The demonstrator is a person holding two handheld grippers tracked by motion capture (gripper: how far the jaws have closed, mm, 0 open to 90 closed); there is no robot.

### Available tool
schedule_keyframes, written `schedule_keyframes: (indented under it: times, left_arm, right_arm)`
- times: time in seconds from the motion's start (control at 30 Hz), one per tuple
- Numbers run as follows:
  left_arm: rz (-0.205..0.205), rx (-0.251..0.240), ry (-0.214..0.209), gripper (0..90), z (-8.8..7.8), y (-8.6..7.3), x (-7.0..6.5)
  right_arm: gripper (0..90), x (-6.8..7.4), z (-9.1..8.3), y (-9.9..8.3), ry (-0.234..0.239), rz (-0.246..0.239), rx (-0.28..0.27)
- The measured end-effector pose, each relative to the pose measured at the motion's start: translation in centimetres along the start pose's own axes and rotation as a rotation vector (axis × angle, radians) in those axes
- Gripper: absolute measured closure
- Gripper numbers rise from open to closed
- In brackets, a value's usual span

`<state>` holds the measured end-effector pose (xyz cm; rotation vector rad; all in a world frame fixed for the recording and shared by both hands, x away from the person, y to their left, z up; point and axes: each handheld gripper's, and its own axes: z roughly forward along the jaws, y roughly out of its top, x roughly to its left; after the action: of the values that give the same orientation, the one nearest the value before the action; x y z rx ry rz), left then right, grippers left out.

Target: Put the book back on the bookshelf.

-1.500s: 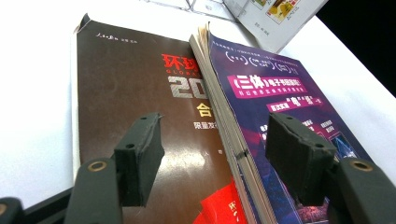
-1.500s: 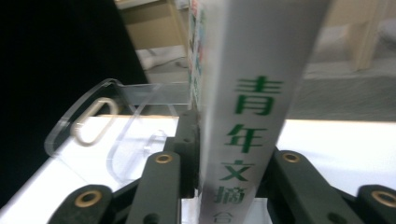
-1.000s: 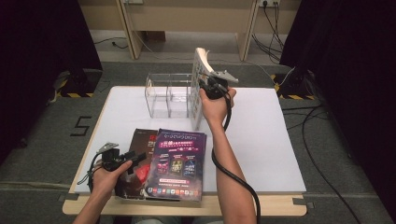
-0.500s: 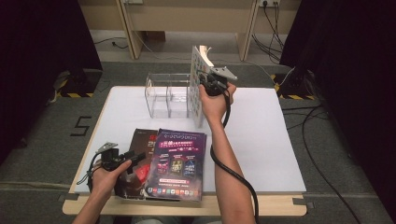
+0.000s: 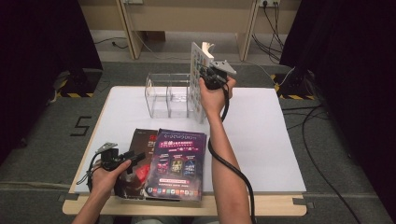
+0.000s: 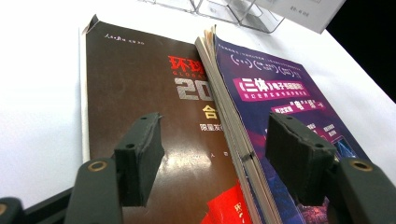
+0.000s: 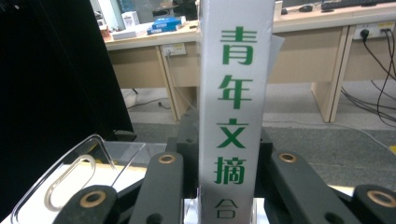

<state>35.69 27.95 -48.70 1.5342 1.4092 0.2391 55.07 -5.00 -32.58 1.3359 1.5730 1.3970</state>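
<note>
Here: right gripper view shows green spine lettering on white book [image 7: 235, 102] | right gripper [image 7: 229, 186] clamped on it, upright | left gripper [image 6: 219, 158] jaws apart over magazines [image 6: 224, 107], holding nothing.

Your right gripper [image 5: 208, 74] is raised at the far side, forearm stretched forward and wrist bent upward, its jaws clamped tight on what they hold. Your left hand [image 5: 108, 175] sits low at the near left edge, forearm coming in from the bottom; its left gripper [image 5: 135, 157] points level to the right with jaws spread apart, pads [image 6: 140, 156] pressing on nothing.
</note>
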Motion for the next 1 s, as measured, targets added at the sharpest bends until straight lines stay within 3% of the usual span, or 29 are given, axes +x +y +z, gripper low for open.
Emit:
schedule_keyframes:
  times: [0.43, 0.57, 0.73, 0.87, 1.0]
  left_arm:
    - [0.000, -0.005, 0.000, 35.7, -0.1, 0.1, 0.0]
    - [0.002, -0.004, 0.002, 35.7, -0.1, 0.1, 0.1]
    - [0.004, -0.003, 0.000, 35.8, -0.2, 0.1, 0.0]
    - [0.004, -0.004, 0.002, 35.8, -0.1, 0.1, 0.1]
    - [0.006, -0.001, 0.005, 35.7, -0.1, 0.0, 0.0]
  right_arm:
    - [73.9, 0.5, 1.2, 1.6, -0.008, -0.001, -0.056]
    - [73.7, 1.1, 1.5, 0.9, -0.014, -0.037, -0.060]
    - [73.7, 1.2, 1.9, -0.6, -0.007, -0.040, -0.042]
    - [73.4, 1.5, 1.4, -1.3, -0.012, -0.082, -0.036]
    - [72.9, 1.4, 0.4, -1.7, 0.001, -0.083, -0.010]
